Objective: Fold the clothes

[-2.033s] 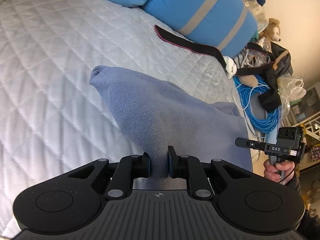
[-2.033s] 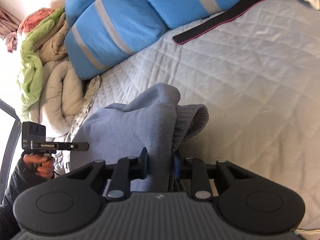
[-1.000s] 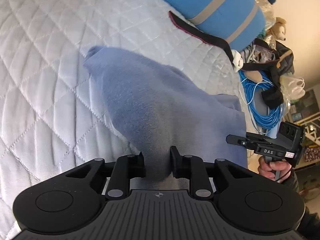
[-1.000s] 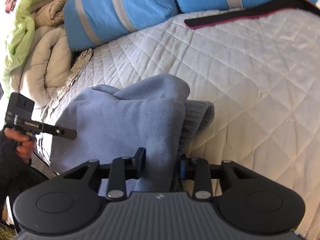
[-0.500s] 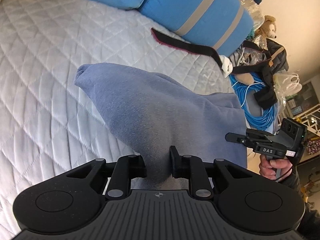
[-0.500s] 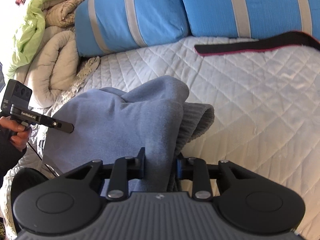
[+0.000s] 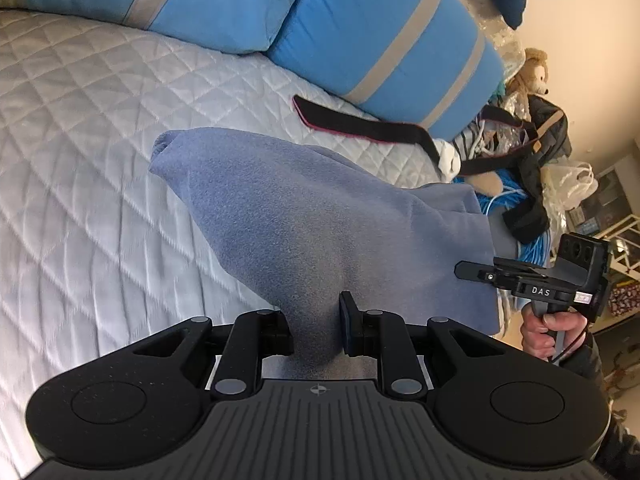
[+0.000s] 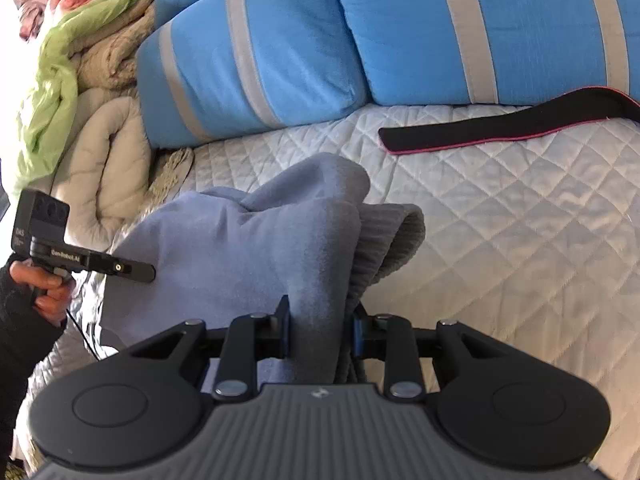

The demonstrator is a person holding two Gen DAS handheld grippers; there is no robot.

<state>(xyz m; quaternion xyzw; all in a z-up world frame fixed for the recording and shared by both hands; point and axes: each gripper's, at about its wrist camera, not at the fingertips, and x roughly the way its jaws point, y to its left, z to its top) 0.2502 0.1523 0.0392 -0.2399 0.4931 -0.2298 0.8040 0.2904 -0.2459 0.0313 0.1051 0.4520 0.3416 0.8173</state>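
Note:
A blue-grey fleece garment point(image 7: 304, 216) hangs between my two grippers above the white quilted bed point(image 7: 80, 140). My left gripper point(image 7: 316, 328) is shut on one bunched edge of it. My right gripper point(image 8: 320, 332) is shut on the other edge, where a ribbed grey cuff point(image 8: 396, 240) folds beside the fleece point(image 8: 240, 256). The far end of the garment droops to a point toward the bed. Each gripper shows in the other's view: the right one point(image 7: 536, 280) at the right edge, the left one point(image 8: 80, 260) at the left edge.
Blue pillows with grey stripes point(image 7: 360, 28) lie along the head of the bed. A black strap with pink trim point(image 8: 508, 124) lies on the quilt. Beige and green blankets point(image 8: 80, 92) are piled at one side. Blue cable, a bag and a plush toy point(image 7: 532, 76) crowd the other side.
Both grippers keep their hold on the garment. They dipped toward the bed a second ago and have lifted and tilted back, so the pillows fill more of each view.

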